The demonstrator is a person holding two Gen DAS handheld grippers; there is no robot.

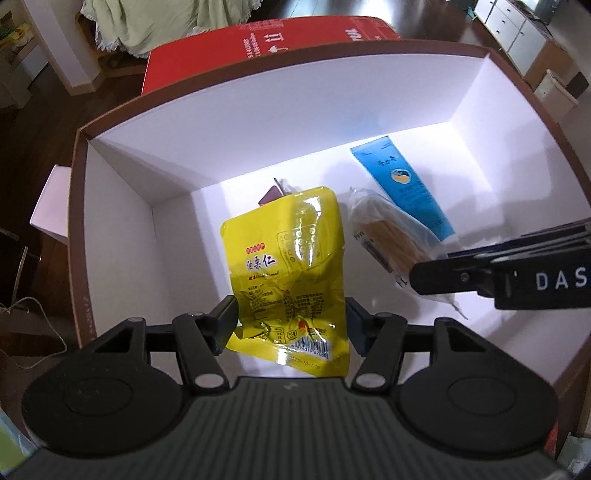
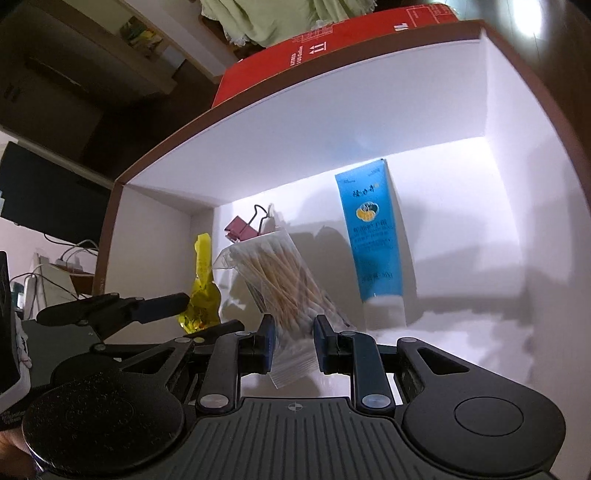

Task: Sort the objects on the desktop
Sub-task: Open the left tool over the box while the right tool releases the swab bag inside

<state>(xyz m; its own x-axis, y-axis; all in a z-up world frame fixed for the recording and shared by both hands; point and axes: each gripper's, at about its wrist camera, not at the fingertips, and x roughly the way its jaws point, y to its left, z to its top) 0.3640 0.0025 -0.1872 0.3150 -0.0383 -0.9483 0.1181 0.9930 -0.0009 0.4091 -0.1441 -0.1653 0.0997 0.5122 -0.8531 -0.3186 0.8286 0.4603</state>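
A yellow snack pouch (image 1: pixel 288 266) sticks out forward from my left gripper (image 1: pixel 291 319), which is shut on its crumpled lower part above a white box with a brown rim (image 1: pixel 258 122). In the right wrist view the pouch (image 2: pixel 201 291) shows edge-on between the left gripper's fingers (image 2: pixel 162 301). My right gripper (image 2: pixel 293 343) is shut on the near end of a clear bag of cotton swabs (image 2: pixel 280 280), low inside the box. From the left view the swab bag (image 1: pixel 388 232) lies slanted, the right gripper (image 1: pixel 419 277) at its end.
On the box floor (image 2: pixel 461 332) lie a blue tube carton (image 1: pixel 402 188) (image 2: pixel 373 236) and a pink binder clip (image 2: pixel 242 230) near the back wall. A red carton (image 1: pixel 258 48) stands behind the box. White drawers (image 1: pixel 517 26) are far right.
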